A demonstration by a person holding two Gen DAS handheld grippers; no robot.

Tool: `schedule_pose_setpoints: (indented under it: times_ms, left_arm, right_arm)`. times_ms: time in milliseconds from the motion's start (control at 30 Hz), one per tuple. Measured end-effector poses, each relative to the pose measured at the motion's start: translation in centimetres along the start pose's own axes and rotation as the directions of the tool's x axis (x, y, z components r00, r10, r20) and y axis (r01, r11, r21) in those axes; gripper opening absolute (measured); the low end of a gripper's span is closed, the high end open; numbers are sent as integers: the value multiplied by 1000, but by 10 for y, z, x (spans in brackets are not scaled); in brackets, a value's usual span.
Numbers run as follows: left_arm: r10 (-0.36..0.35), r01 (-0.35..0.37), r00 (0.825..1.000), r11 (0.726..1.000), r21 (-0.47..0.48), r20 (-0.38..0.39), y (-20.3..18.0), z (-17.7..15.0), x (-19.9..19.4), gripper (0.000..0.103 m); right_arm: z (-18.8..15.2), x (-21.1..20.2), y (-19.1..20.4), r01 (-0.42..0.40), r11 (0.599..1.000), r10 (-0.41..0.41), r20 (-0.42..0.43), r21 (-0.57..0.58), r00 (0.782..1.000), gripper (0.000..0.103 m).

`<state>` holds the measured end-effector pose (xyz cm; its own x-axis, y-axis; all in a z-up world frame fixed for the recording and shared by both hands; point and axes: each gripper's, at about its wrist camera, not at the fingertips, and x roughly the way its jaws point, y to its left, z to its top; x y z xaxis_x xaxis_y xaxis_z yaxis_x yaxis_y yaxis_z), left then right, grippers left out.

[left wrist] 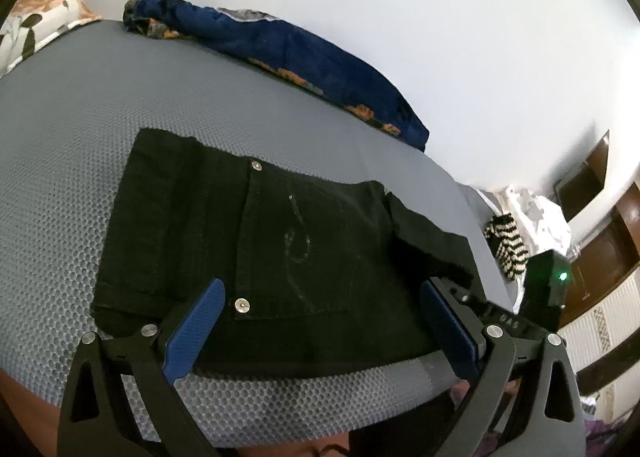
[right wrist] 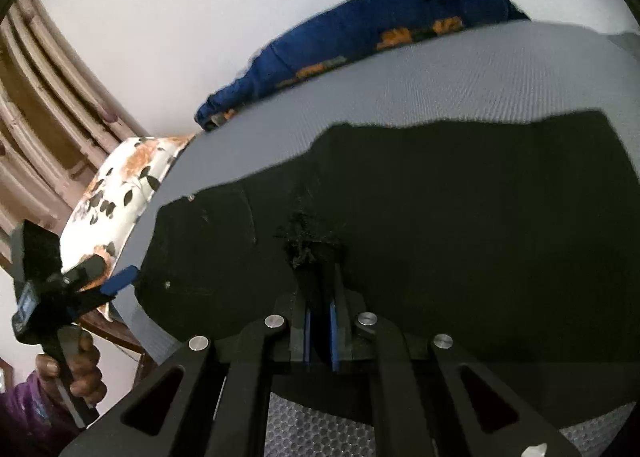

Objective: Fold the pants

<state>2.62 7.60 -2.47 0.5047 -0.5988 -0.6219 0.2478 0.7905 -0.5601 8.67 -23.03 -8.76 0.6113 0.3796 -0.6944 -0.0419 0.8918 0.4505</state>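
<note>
— Looking along the left wrist view, what do you see?
— Black pants (left wrist: 276,241) lie folded on the grey bed (left wrist: 72,161), back pocket (left wrist: 296,245) up. The left tongs (left wrist: 320,289) stand spread wide over the pants' near edge, gripping nothing. A blue blanket (left wrist: 280,53) lies beyond the pants.
— And the right wrist view?
— The right tongs (right wrist: 320,277) are clenched on a pinch of the pants (right wrist: 460,209). A floral pillow (right wrist: 124,185) sits left of the pants.
</note>
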Motion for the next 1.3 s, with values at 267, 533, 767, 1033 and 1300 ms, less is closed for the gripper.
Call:
schedule_pose_setpoints:
  times_ms: [267,533,767,1033,1300]
  left_arm:
    - [19,-18,1000,1000,22,-13,-5,-2,6,98]
    - [28,-28,999,999,-16,-20,3,-2,7,98]
    - [27,-28,999,999,-31,-28,9,-3,6,98]
    - [43,-43,999,999,-7,-24,4,-3,8,98]
    - [-273,280,943,960,12,-191,-42,1,30,98]
  right_arm:
    - [-14,11,7,26,997,-30,-60,-66,998,10]
    - [-13,-7,6,-205,979,203,-107,-7,973,43]
    - [30,-55,-60,-126,987,124,28,95,992,50]
    - [6,-42,3,-9,976,-2,-49,-217,999,50]
    - [-44,-53,14,-39,990,27,-93,-134,995,39]
